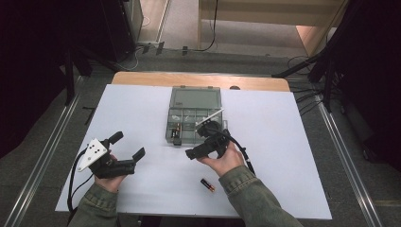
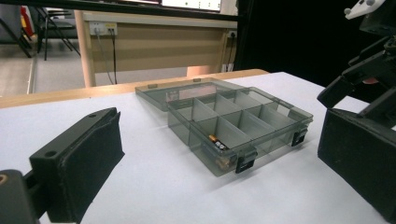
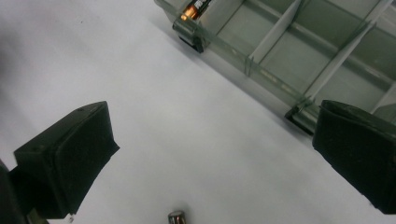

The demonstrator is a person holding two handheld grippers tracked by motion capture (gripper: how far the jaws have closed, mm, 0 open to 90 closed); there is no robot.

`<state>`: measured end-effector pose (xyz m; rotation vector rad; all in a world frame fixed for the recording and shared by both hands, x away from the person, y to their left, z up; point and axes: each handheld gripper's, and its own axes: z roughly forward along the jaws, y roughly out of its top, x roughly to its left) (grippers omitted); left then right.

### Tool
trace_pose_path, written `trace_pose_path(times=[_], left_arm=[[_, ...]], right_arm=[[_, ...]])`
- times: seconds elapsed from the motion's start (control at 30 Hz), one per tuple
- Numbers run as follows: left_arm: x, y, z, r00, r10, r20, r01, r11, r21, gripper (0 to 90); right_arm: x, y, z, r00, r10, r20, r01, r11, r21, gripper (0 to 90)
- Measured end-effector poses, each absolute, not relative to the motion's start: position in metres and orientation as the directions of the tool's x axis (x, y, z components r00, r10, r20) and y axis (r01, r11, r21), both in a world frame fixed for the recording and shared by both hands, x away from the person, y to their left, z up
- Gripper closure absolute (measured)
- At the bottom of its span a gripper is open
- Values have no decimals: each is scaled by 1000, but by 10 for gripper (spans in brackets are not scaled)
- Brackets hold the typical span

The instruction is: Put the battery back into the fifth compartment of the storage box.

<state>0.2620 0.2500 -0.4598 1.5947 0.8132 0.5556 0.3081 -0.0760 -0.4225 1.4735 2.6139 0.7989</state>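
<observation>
loose battery (image 1: 207,184) lies just below right claw (image 1: 207,147).

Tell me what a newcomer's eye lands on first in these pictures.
First, the smoky clear organizer box lying open mid-table on the white sheet, one battery in its near-left compartment. Then the loose battery on the sheet at the near edge, beside the person's right sleeve. Both the left claw and the right claw are open and hold nothing.

A smoky grey see-through organiser box (image 1: 195,113) with black latches sits on the white tabletop (image 1: 142,113), whose far edge shows tan wood. The loose battery (image 1: 207,185) near the front edge is black with a copper-orange end, like the battery in the box (image 2: 217,143).
</observation>
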Motion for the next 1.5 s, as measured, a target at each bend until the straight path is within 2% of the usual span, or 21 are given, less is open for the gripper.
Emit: trace_pose_path(times=[0.77, 0.87, 1.3, 1.5], left_arm=[[262, 249, -461, 643, 762, -78, 202, -70, 977, 0], [262, 249, -461, 643, 762, -79, 203, -70, 977, 0], [262, 249, -461, 645, 759, -83, 204, -66, 977, 0], [262, 249, -461, 649, 756, -85, 205, -67, 977, 0]], right_arm=[[271, -86, -443, -613, 764, 202, 755, 492, 433, 24], [267, -86, -447, -634, 746, 203, 747, 523, 410, 61], [257, -76, -457, -688, 708, 159, 718, 634, 287, 70], [256, -75, -463, -706, 695, 137, 704, 666, 248, 136]])
